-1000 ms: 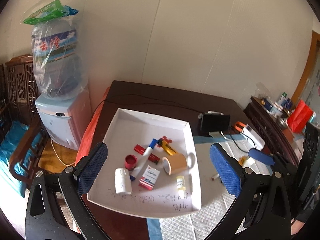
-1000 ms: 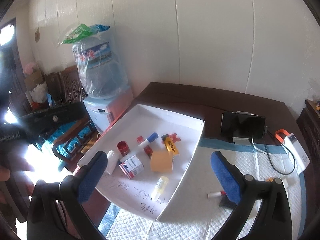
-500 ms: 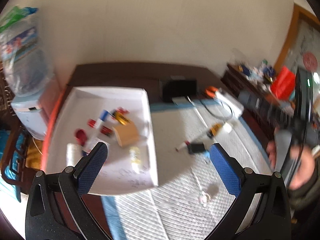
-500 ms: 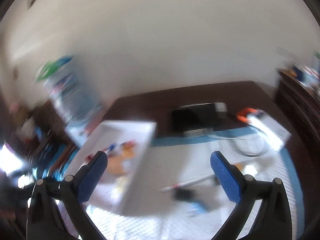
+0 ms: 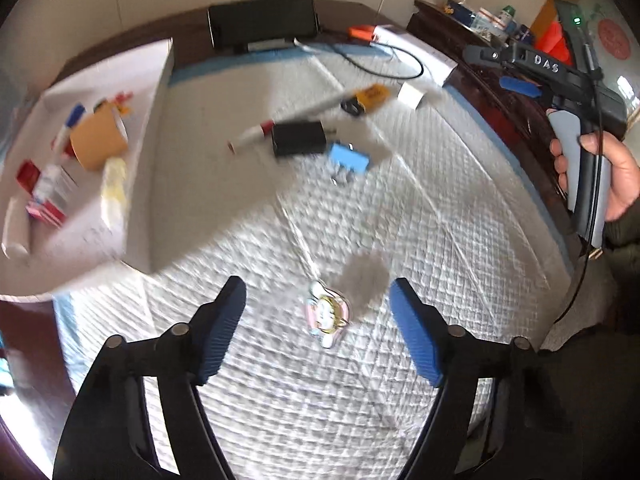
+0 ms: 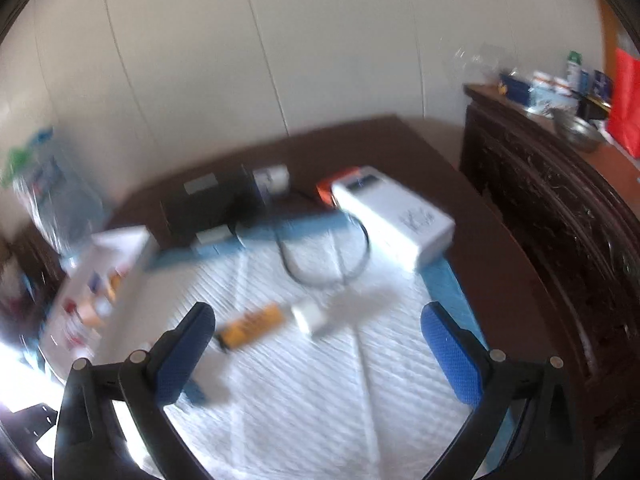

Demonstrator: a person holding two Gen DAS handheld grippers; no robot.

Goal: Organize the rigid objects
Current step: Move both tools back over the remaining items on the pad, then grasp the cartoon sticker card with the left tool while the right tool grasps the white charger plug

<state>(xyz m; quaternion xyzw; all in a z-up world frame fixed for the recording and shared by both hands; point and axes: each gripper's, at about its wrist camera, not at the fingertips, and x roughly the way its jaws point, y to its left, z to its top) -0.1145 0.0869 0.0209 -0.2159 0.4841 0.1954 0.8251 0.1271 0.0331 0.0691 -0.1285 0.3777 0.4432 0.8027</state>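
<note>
Left hand-held gripper (image 5: pixel 318 330) swung from above the white tray (image 5: pixel 158 152) to over the quilted mat (image 5: pixel 420 220), jaws just narrowed around a cartoon charm (image 5: pixel 327 316), untouched. Right hand-held gripper (image 6: pixel 316 354) shifted rightward toward the yellow item (image 6: pixel 252 326) and white adapter (image 6: pixel 309 316).

The right gripper (image 6: pixel 316 344) has its blue pads wide apart above the white quilted mat (image 6: pixel 304 392); a yellow flat box (image 6: pixel 252 326) lies near a small white cube (image 6: pixel 310 316)
</note>
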